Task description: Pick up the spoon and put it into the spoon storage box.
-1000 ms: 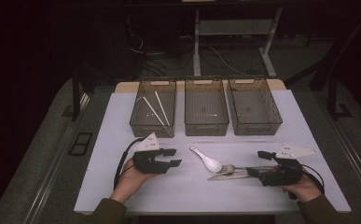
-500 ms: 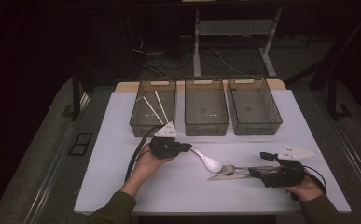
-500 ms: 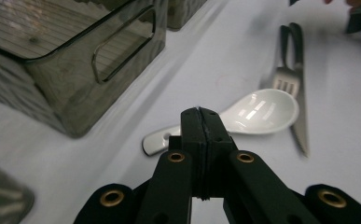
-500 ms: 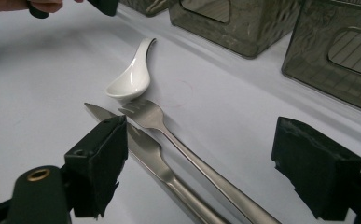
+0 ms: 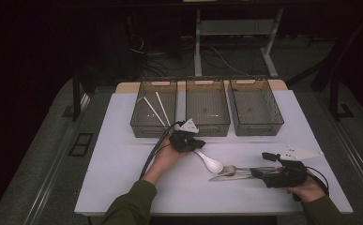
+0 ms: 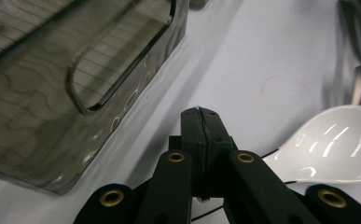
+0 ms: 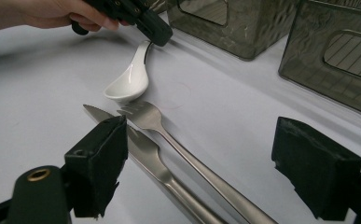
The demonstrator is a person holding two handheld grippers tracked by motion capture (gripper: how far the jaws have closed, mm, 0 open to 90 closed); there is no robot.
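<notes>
Spoon (image 5: 210,162) handle's end — hidden under left gripper (image 5: 187,142).

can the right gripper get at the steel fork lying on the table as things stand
Probably yes. The right gripper has its jaws open to either side of the steel fork and the table knife touching it. Nothing blocks the way, though closing might catch both.
</notes>
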